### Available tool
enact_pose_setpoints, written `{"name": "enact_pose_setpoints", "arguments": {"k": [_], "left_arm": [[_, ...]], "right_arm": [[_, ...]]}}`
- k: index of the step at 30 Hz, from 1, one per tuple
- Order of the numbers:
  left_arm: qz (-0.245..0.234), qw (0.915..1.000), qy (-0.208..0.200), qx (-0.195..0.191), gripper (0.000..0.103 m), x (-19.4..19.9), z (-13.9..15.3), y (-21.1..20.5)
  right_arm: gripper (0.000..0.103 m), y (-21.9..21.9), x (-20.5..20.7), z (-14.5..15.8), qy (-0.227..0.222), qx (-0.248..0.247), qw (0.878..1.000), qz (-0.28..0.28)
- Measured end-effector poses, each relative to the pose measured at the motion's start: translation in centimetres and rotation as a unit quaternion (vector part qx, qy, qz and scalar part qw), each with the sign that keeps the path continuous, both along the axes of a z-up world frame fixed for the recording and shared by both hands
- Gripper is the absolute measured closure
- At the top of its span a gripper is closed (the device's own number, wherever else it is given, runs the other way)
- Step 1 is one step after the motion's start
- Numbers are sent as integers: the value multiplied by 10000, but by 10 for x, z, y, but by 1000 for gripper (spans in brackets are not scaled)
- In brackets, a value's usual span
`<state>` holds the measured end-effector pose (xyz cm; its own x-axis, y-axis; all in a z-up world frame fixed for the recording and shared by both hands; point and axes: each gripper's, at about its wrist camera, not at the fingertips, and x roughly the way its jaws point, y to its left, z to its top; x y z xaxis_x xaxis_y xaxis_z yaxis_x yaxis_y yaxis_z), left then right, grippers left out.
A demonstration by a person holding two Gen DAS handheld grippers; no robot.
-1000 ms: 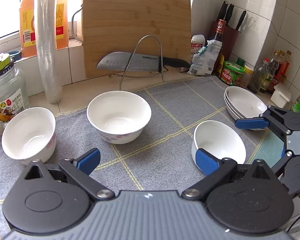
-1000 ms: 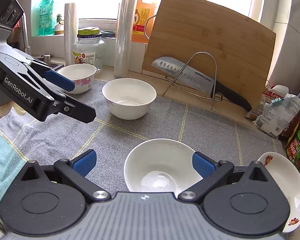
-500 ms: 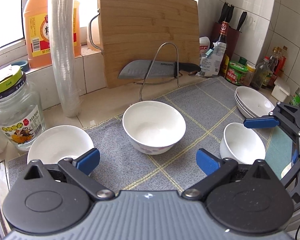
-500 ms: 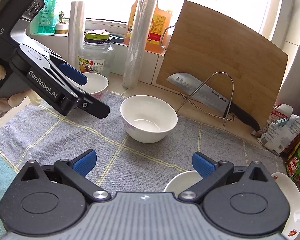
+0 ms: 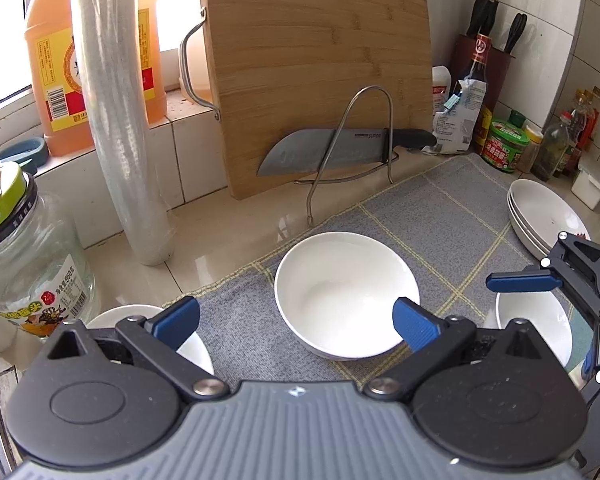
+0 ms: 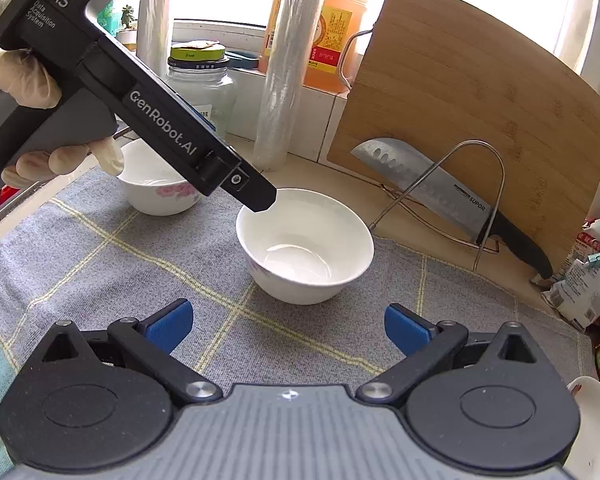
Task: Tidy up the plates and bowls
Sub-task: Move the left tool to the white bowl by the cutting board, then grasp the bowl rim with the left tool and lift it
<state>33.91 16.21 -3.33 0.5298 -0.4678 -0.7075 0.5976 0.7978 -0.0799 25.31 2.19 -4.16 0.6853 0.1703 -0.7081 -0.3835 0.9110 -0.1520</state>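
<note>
Three white bowls stand on a grey checked cloth (image 5: 440, 216). The middle bowl (image 5: 346, 292) (image 6: 304, 244) sits just ahead of my left gripper (image 5: 296, 320), which is open and empty, with its right pad near the bowl's rim. The left bowl (image 5: 198, 354) (image 6: 156, 188), with a pink flower print, lies partly under the left gripper. The right bowl (image 5: 534, 324) lies below my right gripper (image 6: 286, 326), which is open and empty above the cloth. A stack of white plates (image 5: 540, 216) sits at the far right.
A bamboo cutting board (image 5: 316, 64) and a knife (image 5: 328, 152) on a wire rack stand behind the cloth. A glass jar (image 5: 24, 272), a plastic film roll (image 5: 116, 112) and an oil bottle (image 5: 56, 64) stand at the left. Condiment bottles (image 5: 556, 140) fill the right corner.
Both grippers have moved left and forward. The middle bowl has come in front of the left gripper, and the right bowl has dropped out of the right wrist view.
</note>
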Motion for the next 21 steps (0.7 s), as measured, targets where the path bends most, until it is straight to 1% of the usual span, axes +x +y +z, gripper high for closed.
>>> {"name": "enact_pose_setpoints", "arguments": {"k": [5,10,15,18,21], "left_arm": [[-61,10000,18,58,1,13,-2,-6],[2,9997,178,166,1,26,-10,-12],[-49,9993,344,111,1,34,-17,-16],[-89,9990,417,114,1,36,-18,-17],[-127,9984,555,14,1,39,-21,-17]], "right_arm": [[0,1,10,-6,148,46,9999,19],[0,0,19,-12,347,168,9992,-48],[0,2,22,-17,366,-26,9993,-61],[0,2,24,-20,397,-49,9992,-95],[0,3,25,-22,429,-50,9990,-95]]}}
